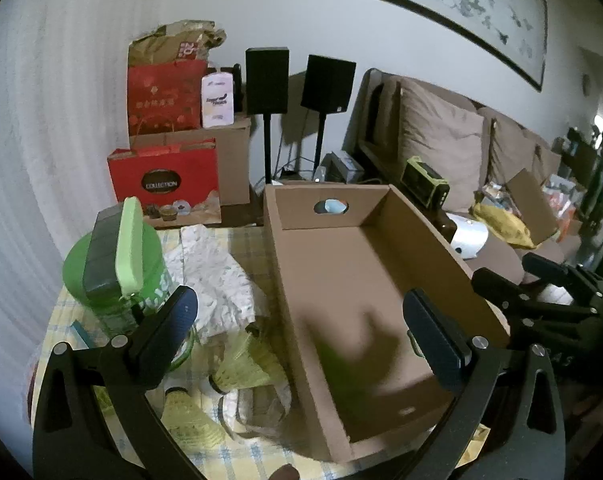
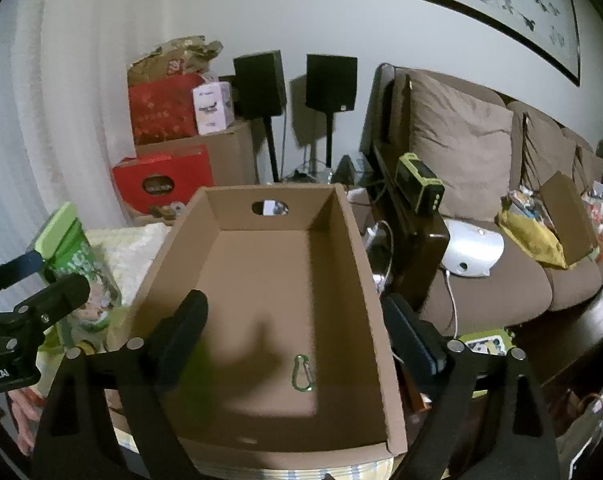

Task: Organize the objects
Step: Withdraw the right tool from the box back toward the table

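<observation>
Inside the box [image 2: 261,288], only the right view shows a carabiner [image 2: 302,373]

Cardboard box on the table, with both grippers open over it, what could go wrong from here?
1. A blurred green thing seems to be mid-drop into the cardboard box; it might bounce or land badly.
2. The left gripper and right gripper hover close together and could collide.
3. The green jug stands near the left gripper's fingers; a swing could tip it.
</observation>
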